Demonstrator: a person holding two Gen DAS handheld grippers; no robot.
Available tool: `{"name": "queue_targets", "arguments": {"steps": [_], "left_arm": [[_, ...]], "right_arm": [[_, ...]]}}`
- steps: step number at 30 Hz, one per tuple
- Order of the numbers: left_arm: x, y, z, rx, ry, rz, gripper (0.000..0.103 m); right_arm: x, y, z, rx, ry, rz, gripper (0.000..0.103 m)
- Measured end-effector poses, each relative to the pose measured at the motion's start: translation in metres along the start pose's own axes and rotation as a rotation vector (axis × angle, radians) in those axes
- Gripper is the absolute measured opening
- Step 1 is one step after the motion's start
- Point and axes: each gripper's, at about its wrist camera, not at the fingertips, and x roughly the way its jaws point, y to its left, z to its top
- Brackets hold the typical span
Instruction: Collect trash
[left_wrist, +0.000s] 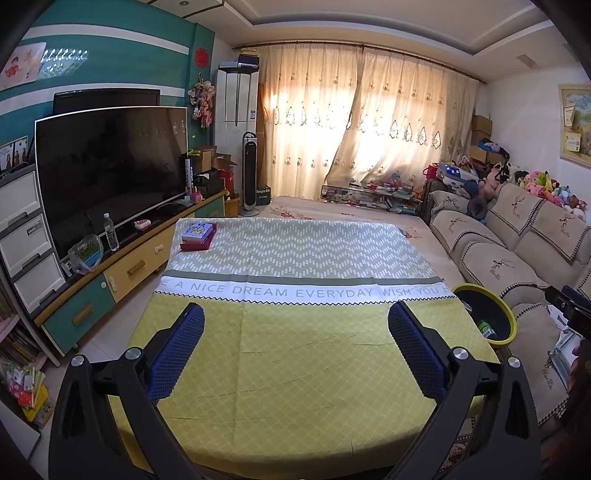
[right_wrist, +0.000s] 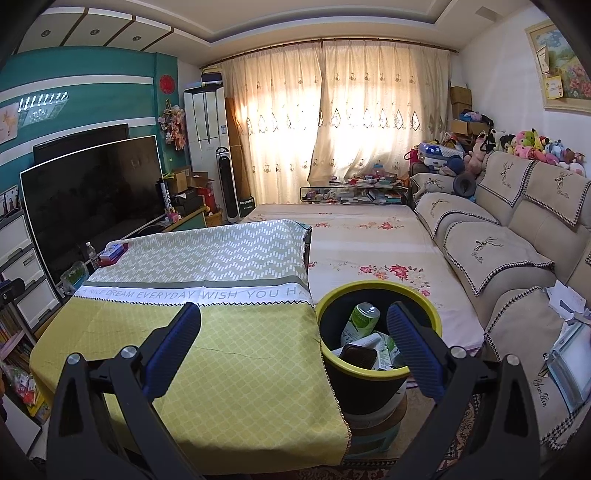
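Observation:
A black trash bin with a yellow rim (right_wrist: 376, 373) stands at the table's right edge. It holds a green can (right_wrist: 364, 317), a dark flat object (right_wrist: 356, 356) and other wrappers. The bin also shows in the left wrist view (left_wrist: 508, 314). My right gripper (right_wrist: 293, 325) is open and empty, its right finger over the bin's near side. My left gripper (left_wrist: 295, 325) is open and empty above the yellow-green tablecloth (left_wrist: 295, 369).
A small box on a red tray (left_wrist: 197, 236) sits at the table's far left corner. A TV (left_wrist: 110, 166) on a cabinet stands to the left. A beige sofa (right_wrist: 498, 251) runs along the right. A floral-covered platform (right_wrist: 369, 240) lies beyond the table.

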Motion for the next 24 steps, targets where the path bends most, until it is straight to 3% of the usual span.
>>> {"name": "queue_targets", "arguments": {"steps": [24], "left_arm": [[0.0060,-0.0036,0.0009,0.011,0.015,-0.015,0.098]], "right_arm": [[0.0088,0.0011,-0.0055,0.008,0.016,-0.001,0.096]]}}
